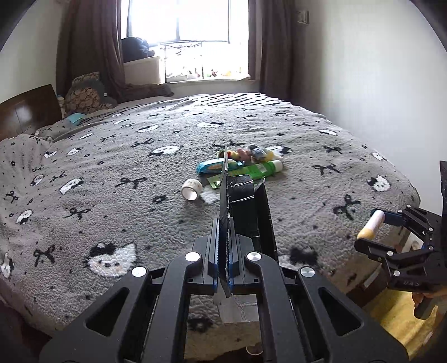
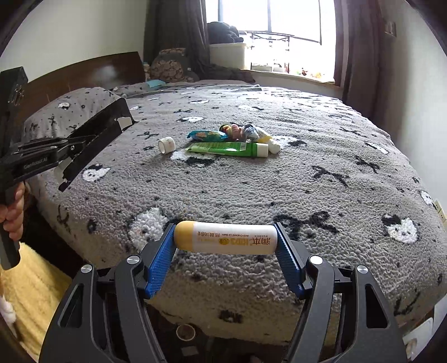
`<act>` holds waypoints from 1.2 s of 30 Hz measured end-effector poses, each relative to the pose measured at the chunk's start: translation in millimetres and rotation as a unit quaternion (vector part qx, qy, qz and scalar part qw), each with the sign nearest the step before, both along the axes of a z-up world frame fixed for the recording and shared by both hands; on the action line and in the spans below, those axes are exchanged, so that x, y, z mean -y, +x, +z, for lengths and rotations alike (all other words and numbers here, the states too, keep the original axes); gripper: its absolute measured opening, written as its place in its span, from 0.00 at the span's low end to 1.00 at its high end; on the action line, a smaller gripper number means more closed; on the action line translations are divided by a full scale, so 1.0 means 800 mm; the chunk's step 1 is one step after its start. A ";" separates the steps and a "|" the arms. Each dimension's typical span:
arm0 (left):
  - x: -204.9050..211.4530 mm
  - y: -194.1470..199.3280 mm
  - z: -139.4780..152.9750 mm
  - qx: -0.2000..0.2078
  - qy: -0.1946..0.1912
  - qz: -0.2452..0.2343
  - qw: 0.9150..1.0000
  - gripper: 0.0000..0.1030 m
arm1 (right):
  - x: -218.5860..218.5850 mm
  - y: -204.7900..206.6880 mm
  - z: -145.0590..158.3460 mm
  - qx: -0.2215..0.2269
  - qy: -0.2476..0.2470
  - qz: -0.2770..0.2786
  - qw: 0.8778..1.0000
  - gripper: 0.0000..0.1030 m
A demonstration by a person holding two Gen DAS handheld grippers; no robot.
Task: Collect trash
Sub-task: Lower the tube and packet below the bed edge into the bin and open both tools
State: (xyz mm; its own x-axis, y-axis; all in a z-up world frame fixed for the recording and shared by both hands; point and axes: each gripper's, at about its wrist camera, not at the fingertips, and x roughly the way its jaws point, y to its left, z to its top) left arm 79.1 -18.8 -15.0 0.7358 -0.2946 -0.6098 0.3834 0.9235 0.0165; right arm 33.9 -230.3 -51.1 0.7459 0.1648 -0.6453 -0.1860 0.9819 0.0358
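Observation:
My left gripper [image 1: 223, 251] is shut on the wall of a black open box [image 1: 245, 212] and holds it above the bed's near edge; the box also shows in the right wrist view [image 2: 95, 139]. My right gripper [image 2: 226, 237] is shut end to end on a white lip balm tube with a yellow cap [image 2: 226, 237], also seen at the right of the left wrist view [image 1: 370, 224]. Trash lies mid-bed: a green tube [image 2: 226, 148], a blue snack wrapper [image 2: 205, 135], a small tape roll [image 2: 166, 145], crumpled colourful wrappers [image 2: 243, 131].
A grey blanket with cat and bow patterns [image 2: 307, 181] covers the bed. A dark wooden headboard [image 2: 83, 72] and pillows are at the left, a window with curtains [image 2: 293, 16] at the back. A yellow rug [image 2: 36, 279] lies on the floor beside the bed.

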 end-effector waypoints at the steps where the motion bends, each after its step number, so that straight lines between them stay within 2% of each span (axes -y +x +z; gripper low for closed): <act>1: 0.002 -0.009 -0.002 -0.001 -0.002 -0.006 1.000 0.03 | -0.001 -0.007 0.001 0.002 0.000 0.001 1.000 0.67; 7: 0.009 -0.063 -0.027 -0.032 -0.016 -0.041 0.999 0.03 | -0.011 -0.041 0.003 0.009 0.012 0.010 1.000 0.67; 18: 0.016 -0.137 -0.096 -0.106 -0.004 -0.074 0.992 0.03 | -0.020 -0.093 -0.031 -0.023 -0.006 -0.008 1.000 0.67; 25: 0.015 -0.159 -0.146 -0.168 -0.003 -0.083 0.982 0.03 | -0.016 -0.109 -0.066 -0.062 0.005 -0.016 0.998 0.67; 36: 0.028 -0.165 -0.221 -0.251 0.026 -0.095 0.963 0.03 | -0.016 -0.109 -0.107 -0.110 0.015 -0.017 0.994 0.67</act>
State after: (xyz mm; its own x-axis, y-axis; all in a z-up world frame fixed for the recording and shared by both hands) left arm -52.7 -41.2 -192.0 0.2794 -0.3543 -0.8924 0.5176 0.8384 -0.1708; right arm -53.2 -217.3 -136.7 0.5931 0.1640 -0.7883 -0.1380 0.9853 0.1012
